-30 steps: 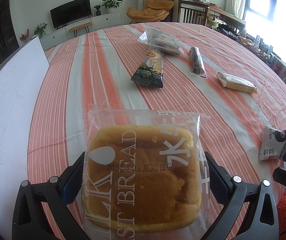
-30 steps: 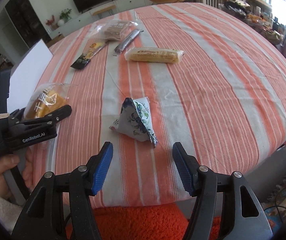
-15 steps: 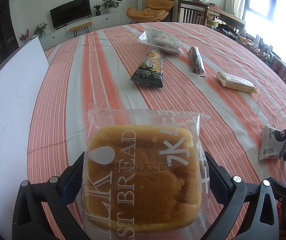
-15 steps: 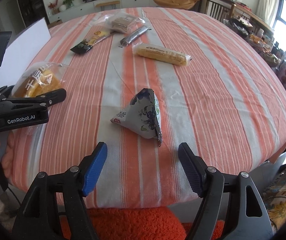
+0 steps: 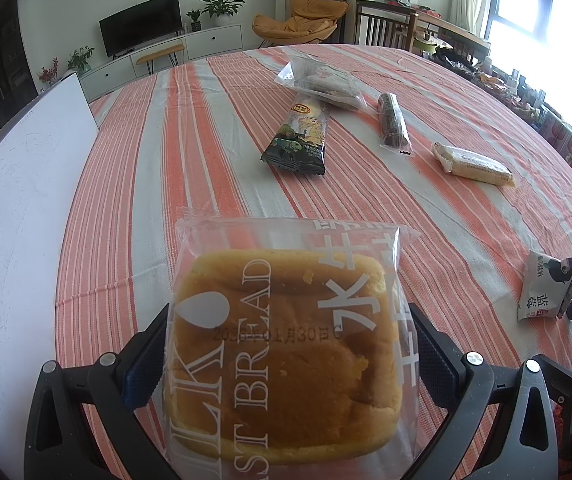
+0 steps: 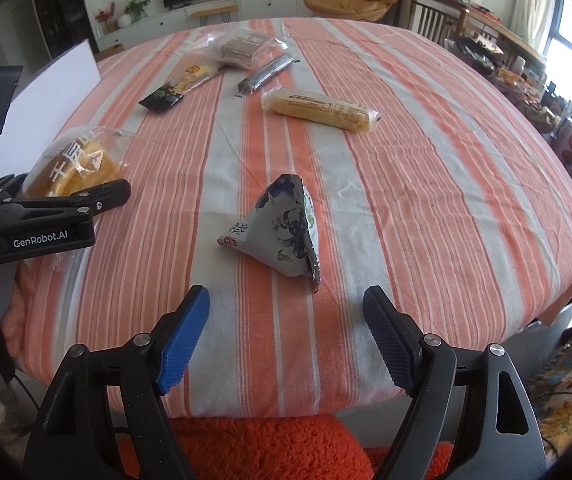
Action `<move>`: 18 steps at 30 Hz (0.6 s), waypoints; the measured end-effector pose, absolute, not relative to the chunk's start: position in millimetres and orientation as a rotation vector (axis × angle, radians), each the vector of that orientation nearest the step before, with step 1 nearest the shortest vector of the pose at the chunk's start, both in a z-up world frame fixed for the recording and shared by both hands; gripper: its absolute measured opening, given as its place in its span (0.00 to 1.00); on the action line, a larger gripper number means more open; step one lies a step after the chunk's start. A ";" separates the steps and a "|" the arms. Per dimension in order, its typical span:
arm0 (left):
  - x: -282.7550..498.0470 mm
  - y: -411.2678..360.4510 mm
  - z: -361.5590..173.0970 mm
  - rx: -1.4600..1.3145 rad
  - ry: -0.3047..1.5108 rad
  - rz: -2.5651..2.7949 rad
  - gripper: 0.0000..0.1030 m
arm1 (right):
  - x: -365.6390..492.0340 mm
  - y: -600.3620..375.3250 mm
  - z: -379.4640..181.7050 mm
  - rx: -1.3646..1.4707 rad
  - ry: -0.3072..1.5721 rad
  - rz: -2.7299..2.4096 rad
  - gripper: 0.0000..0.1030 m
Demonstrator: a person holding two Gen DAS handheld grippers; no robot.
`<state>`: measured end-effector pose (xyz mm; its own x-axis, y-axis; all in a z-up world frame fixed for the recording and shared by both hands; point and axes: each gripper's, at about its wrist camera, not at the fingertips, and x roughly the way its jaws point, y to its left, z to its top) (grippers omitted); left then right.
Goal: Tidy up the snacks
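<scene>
Far left: white board (image 5: 18, 184) lying flat along the table edge, likely the collecting spot; clamped in the left gripper (image 5: 286, 356), jaws closed on both sides of the bread packet (image 5: 286, 340), held level above the striped tablecloth (image 5: 134, 200), probably for carrying toward the board. Farther back, mid-table: dark wafer packet (image 5: 298, 136), clear biscuit bag (image 5: 322, 82), dark roll (image 5: 393, 124), yellow cake bar (image 5: 472, 164), spread apart, none yet gathered. Near right: blueberry pouch (image 6: 282, 228) sitting tent-like just ahead of the right gripper (image 6: 286, 340); jaws wide apart, holding nothing, lined up either side of the pouch, seemingly ready for picking.
</scene>
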<state>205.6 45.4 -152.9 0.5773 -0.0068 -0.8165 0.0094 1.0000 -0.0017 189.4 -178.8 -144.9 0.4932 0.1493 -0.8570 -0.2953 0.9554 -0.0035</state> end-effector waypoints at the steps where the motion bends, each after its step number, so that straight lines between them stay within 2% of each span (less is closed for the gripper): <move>1: 205.7 45.3 -152.9 0.003 0.955 -0.010 1.00 | 189.4 -178.6 -145.0 -0.157 1.020 0.271 0.80; 8: 203.0 43.0 -152.4 0.014 0.968 -0.032 1.00 | 189.2 -178.8 -144.9 -0.157 1.020 0.271 0.80; 18: 200.3 31.0 -148.5 0.056 1.119 -0.106 1.00 | 189.0 -178.4 -144.2 -0.160 1.021 0.277 0.82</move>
<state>200.3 31.0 -148.5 0.4324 -0.0569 -0.8999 0.1130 0.9936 -0.0085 189.0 -178.4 -144.2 0.4922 0.1529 -0.8570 -0.3011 0.9536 -0.0028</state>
